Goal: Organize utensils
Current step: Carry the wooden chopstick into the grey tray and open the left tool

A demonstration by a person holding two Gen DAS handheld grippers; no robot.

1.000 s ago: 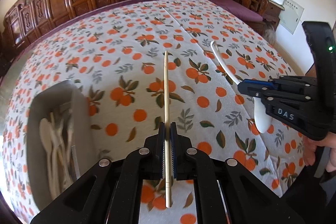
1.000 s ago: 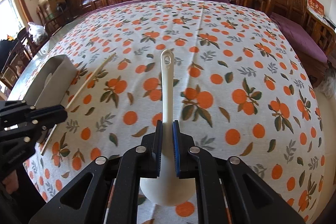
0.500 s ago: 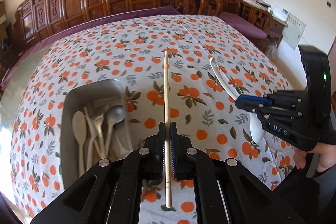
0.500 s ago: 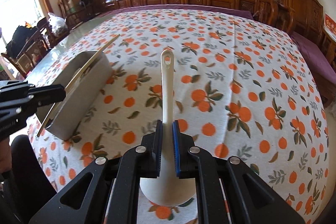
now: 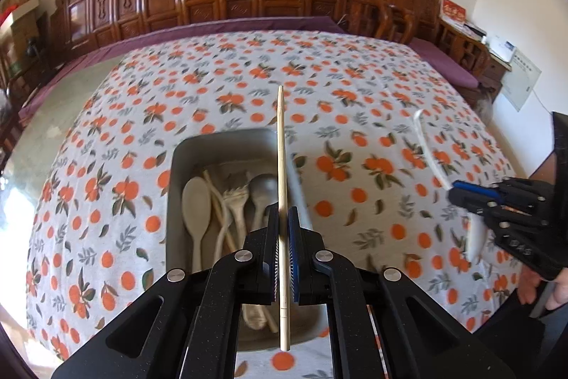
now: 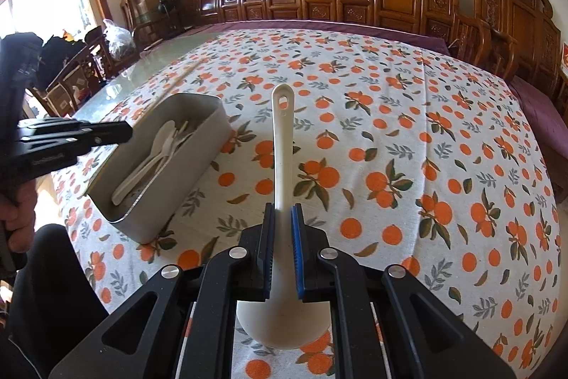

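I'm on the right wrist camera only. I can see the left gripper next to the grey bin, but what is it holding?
Observer: The left gripper is shut on one wooden chopstick, gripped near its thick end.
Operator: Is it over the bin?
Observer: In the left wrist view, the chopstick runs lengthwise above the right side of the grey bin, just inside its right wall. It has not been released yet.
Operator: Besides white spoons, what's in there before I bring my white ladle?
Observer: A pale fork, a metal spoon and another chopstick.
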